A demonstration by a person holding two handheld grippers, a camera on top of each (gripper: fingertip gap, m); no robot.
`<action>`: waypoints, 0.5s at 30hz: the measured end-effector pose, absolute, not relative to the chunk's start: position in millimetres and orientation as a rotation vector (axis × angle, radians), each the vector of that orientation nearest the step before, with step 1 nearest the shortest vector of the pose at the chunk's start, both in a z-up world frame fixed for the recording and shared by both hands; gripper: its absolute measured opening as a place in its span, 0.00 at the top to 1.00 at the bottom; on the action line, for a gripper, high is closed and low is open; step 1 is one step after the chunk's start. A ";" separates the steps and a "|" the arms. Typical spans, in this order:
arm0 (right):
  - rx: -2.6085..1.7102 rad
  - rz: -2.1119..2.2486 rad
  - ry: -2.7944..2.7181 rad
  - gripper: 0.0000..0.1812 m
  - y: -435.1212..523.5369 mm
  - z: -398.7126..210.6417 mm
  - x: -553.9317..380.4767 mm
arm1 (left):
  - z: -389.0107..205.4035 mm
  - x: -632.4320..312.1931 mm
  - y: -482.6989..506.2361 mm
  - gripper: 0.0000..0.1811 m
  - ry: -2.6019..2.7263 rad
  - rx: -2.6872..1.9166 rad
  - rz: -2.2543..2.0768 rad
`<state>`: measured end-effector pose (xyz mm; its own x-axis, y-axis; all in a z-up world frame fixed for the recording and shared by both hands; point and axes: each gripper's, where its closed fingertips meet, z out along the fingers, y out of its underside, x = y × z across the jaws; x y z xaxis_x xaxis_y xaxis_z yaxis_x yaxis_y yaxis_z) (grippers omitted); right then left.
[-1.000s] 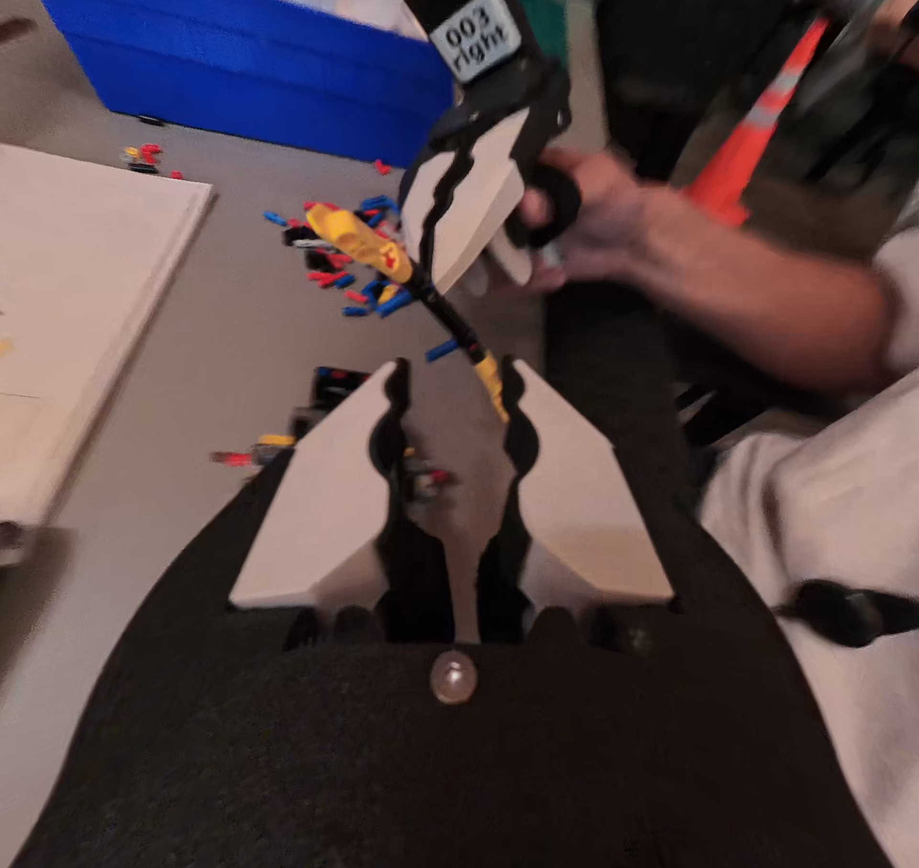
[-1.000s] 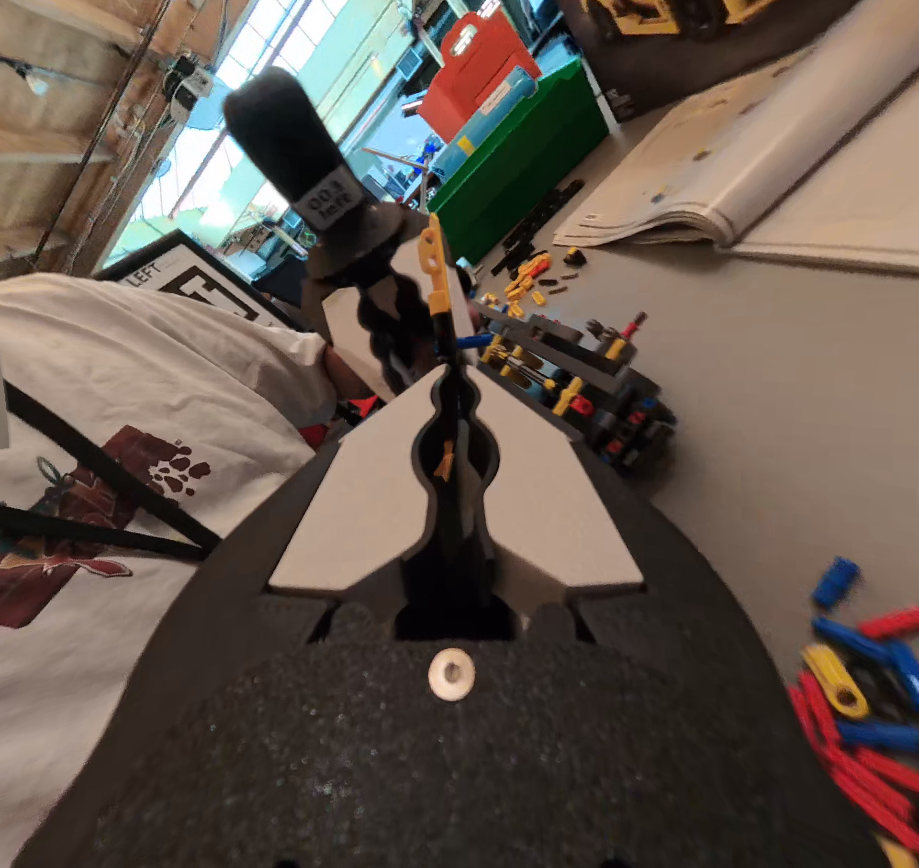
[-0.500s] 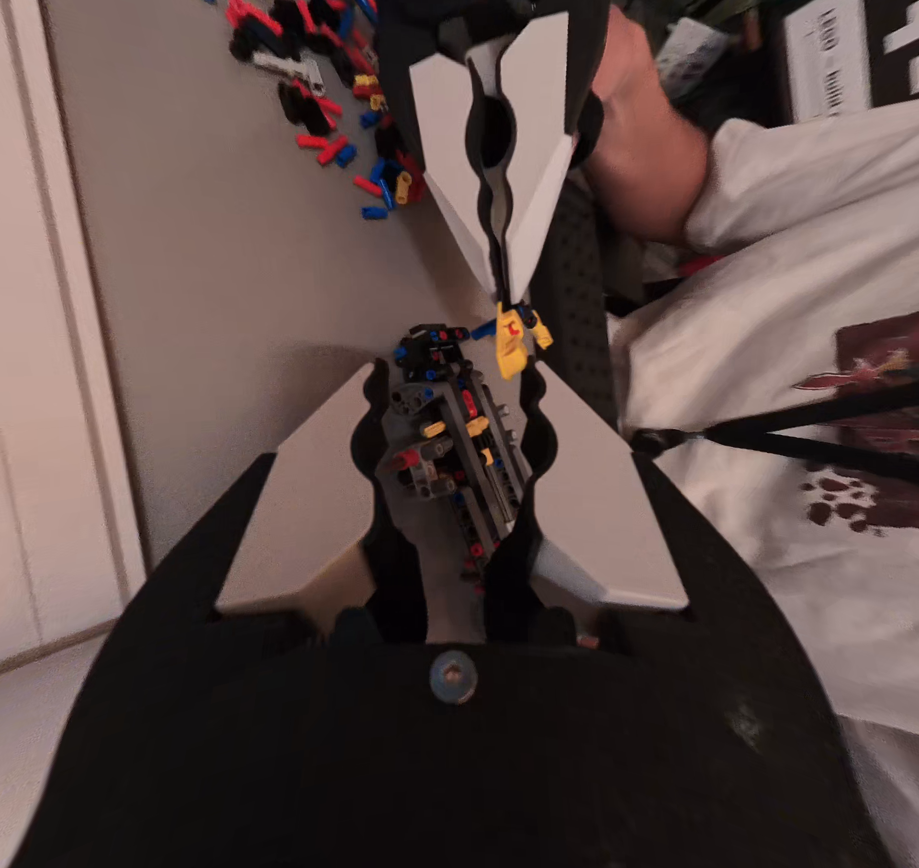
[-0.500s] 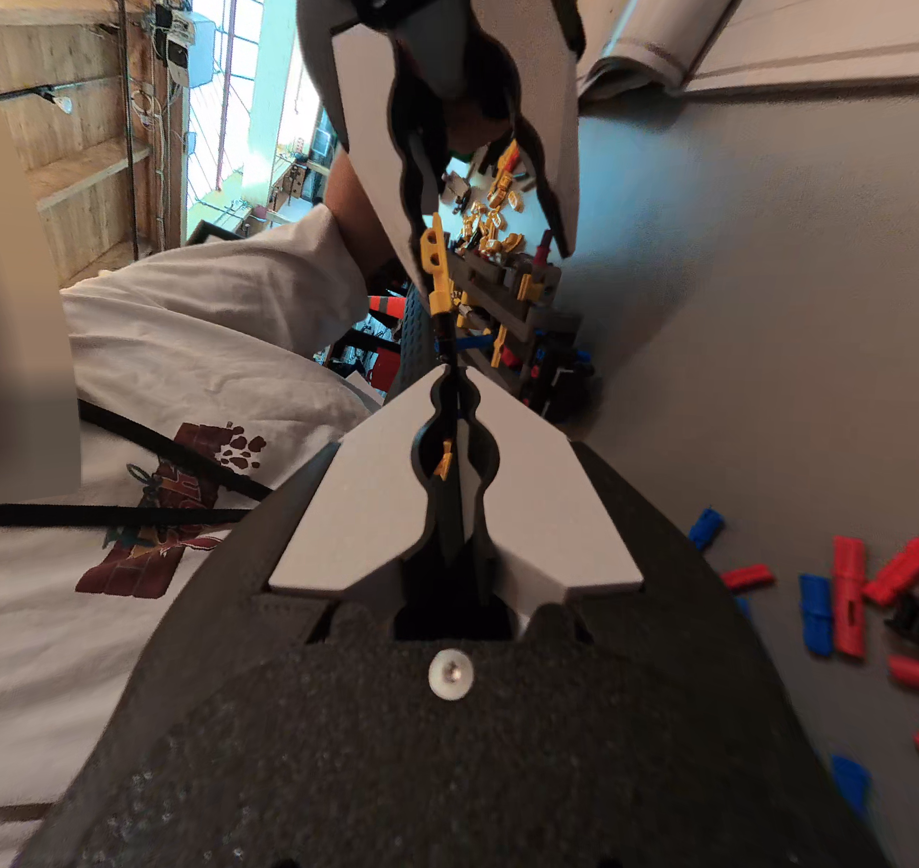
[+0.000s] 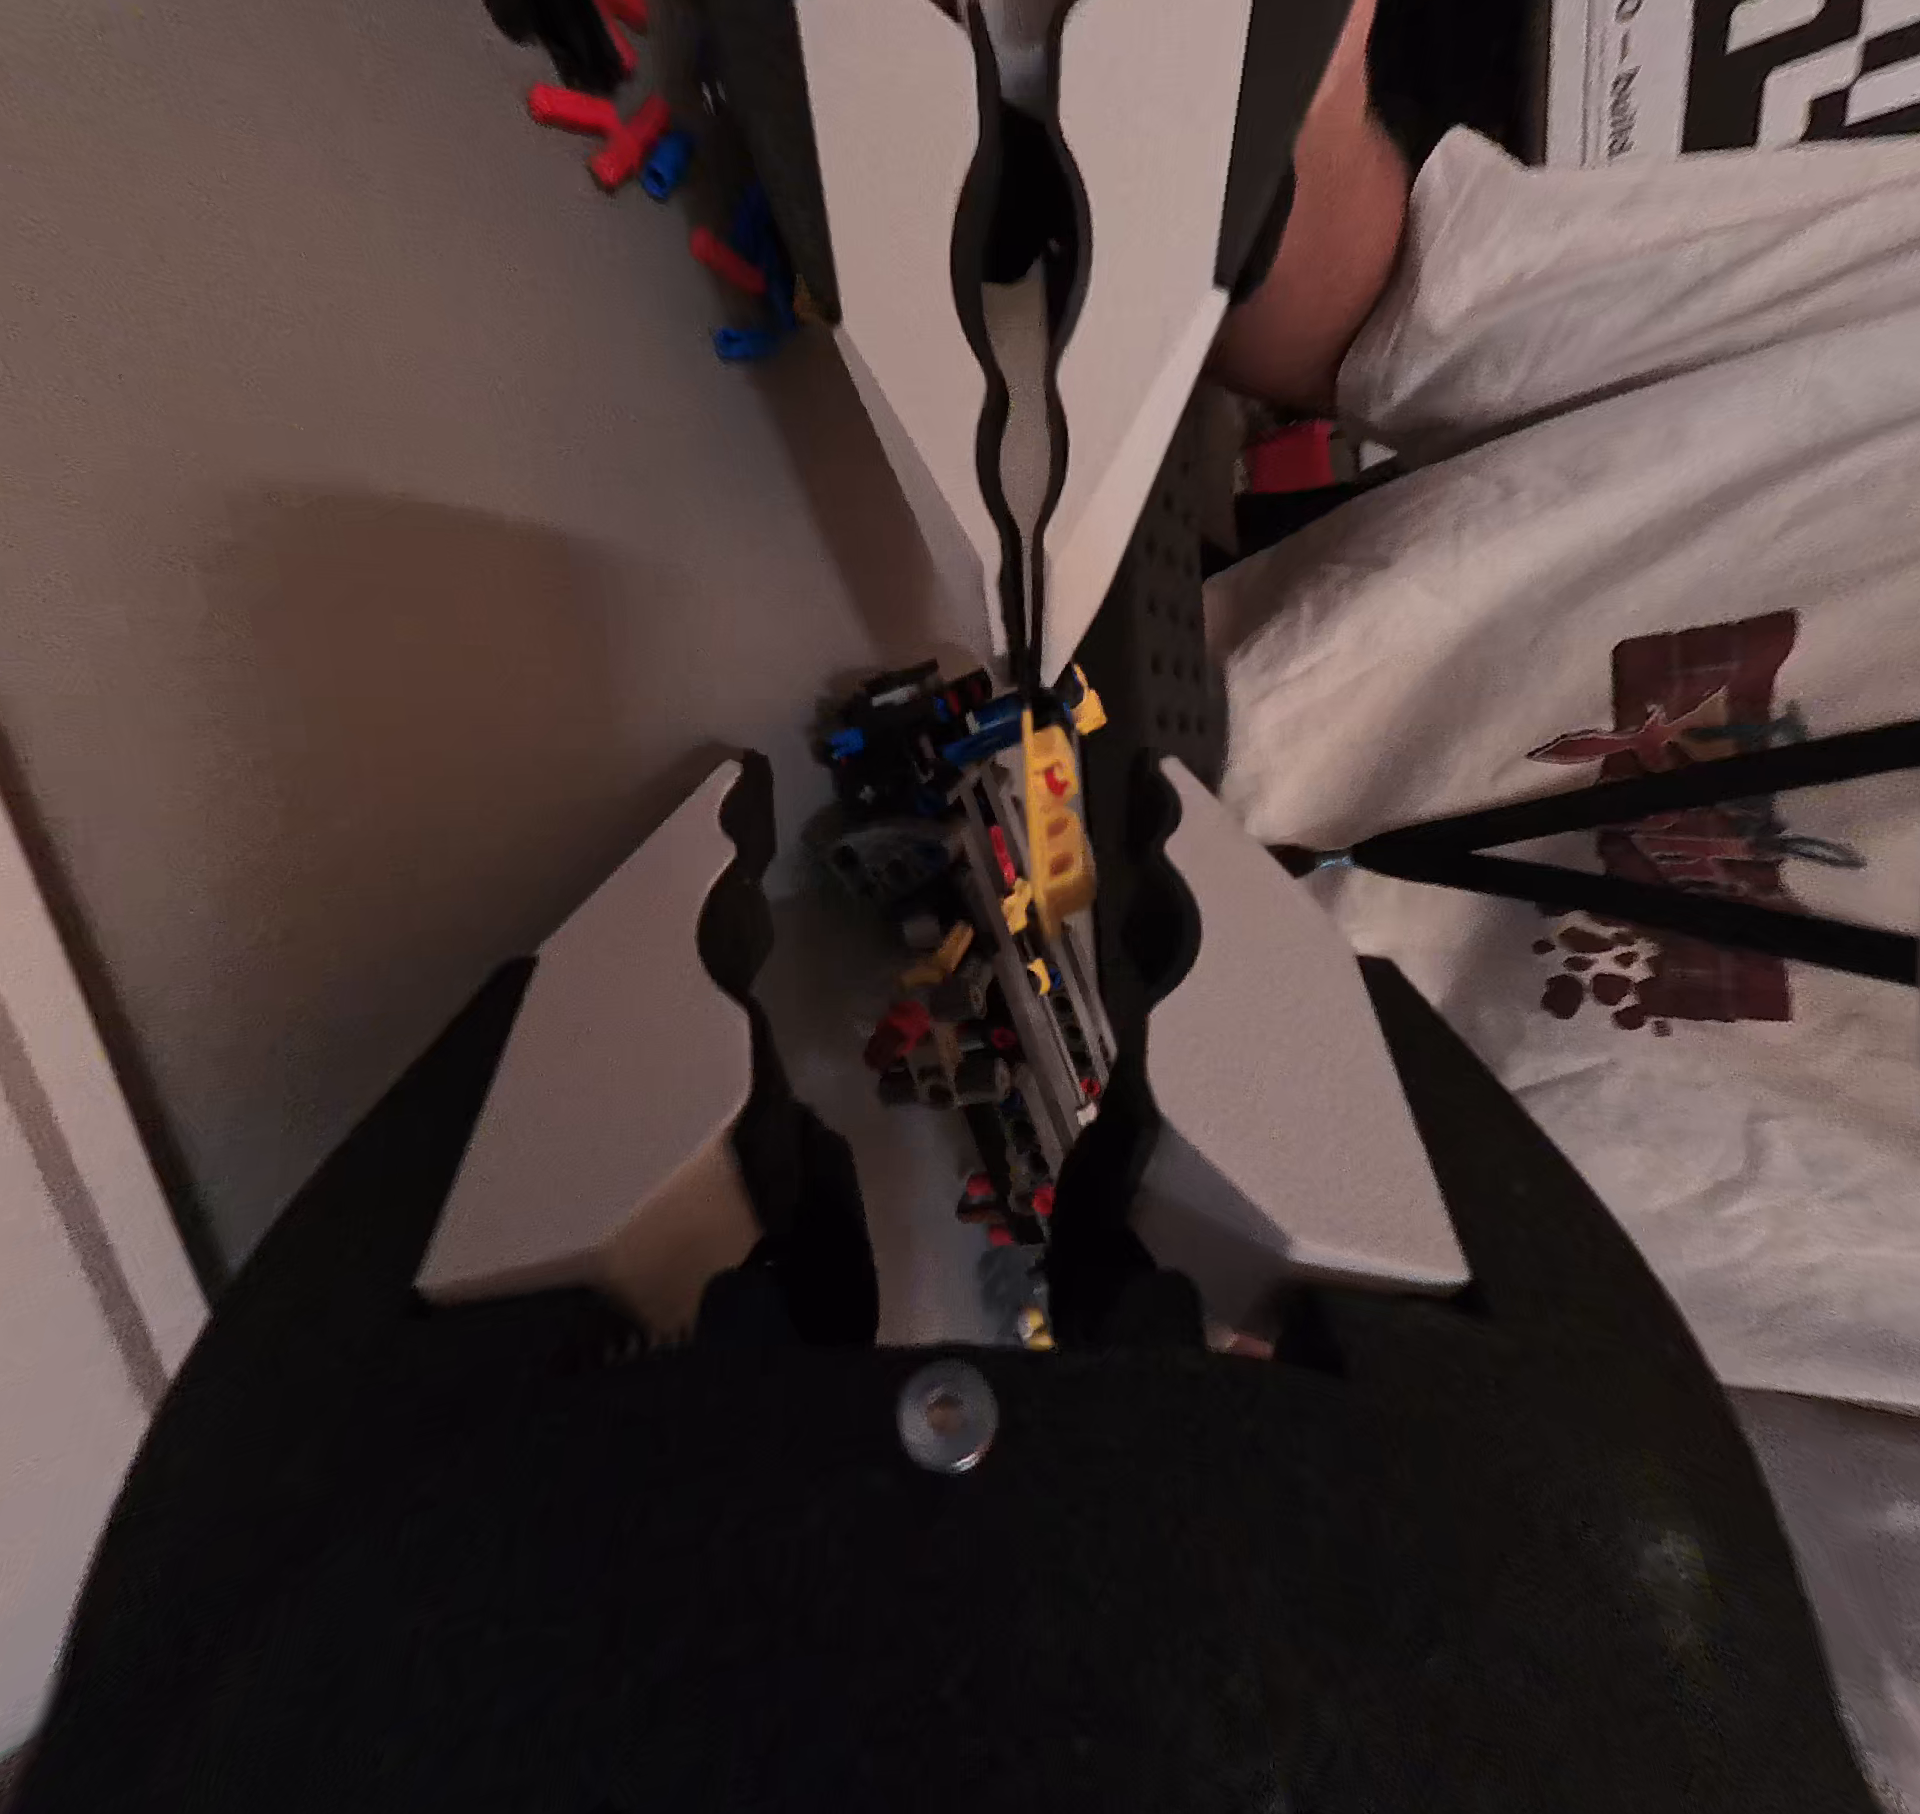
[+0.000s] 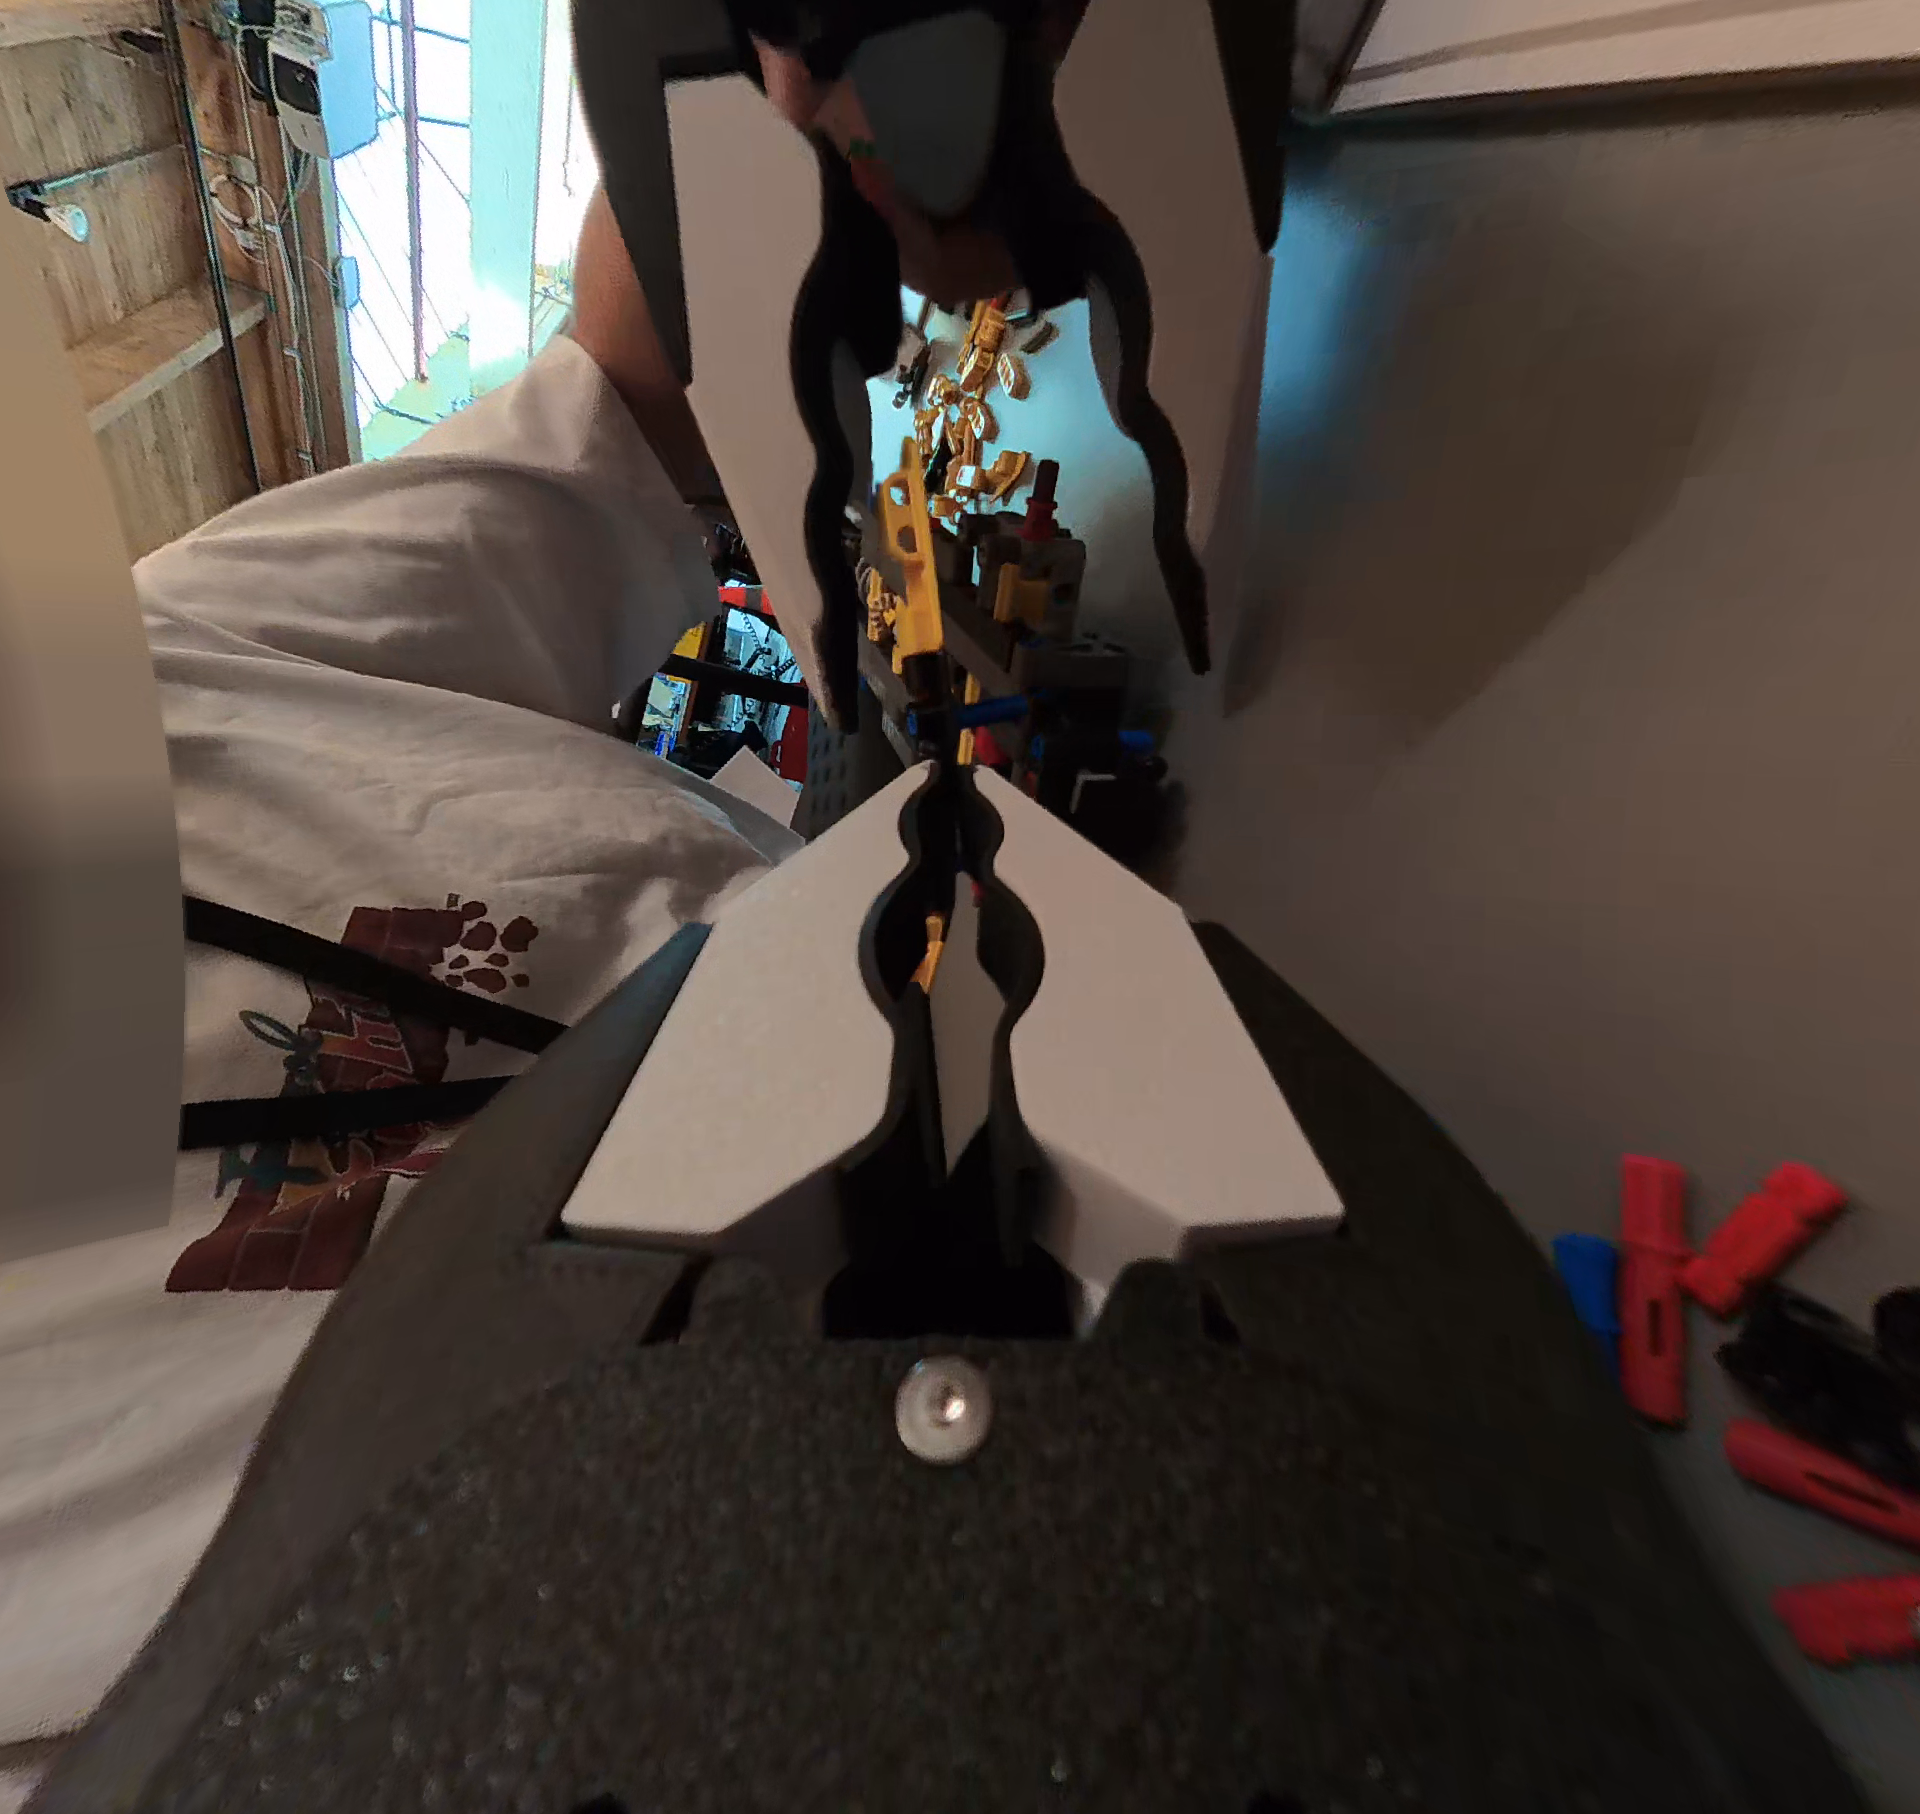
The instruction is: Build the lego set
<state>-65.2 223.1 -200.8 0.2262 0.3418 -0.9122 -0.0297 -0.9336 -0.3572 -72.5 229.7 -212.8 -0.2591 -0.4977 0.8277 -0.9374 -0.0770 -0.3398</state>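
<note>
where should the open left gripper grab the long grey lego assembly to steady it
Grip the grey beam across its narrow width, near mid-length, coming from above with the left gripper. The lego assembly lies lengthwise between the open fingers, so its long flat sides face the pads. Stay clear of the far end, where the right gripper holds the yellow piece.

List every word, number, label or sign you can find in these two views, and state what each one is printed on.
White card, top right of the left wrist view: one line of black print beside a black-and-white square pattern; wording not copied here.
White shirt: dark red chest print; any lettering is too blurred to read.
Right wrist view: no other writing can be made out.
</note>
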 end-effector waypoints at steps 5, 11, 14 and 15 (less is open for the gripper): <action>-2.234 1.781 -0.270 1.00 222.1 -204.3 -65.7 | -208.1 -65.6 232.3 0.67 -1.651 1.548 1.323; -2.280 1.777 -0.296 1.00 219.3 -208.6 -67.5 | -210.7 -65.9 227.4 0.75 -1.615 1.554 1.255; -2.281 1.766 -0.289 1.00 221.0 -208.4 -66.7 | -211.8 -66.0 227.4 0.83 -1.613 1.550 1.245; -2.286 1.759 -0.294 1.00 220.9 -208.5 -66.6 | -212.2 -65.9 227.5 0.83 -1.615 1.550 1.244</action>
<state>-66.6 220.9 -208.5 0.2543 0.3029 -0.9185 0.0118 -0.9506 -0.3102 -65.9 227.5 -212.2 -0.1631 -0.4343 0.8859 -0.9674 -0.1060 -0.2300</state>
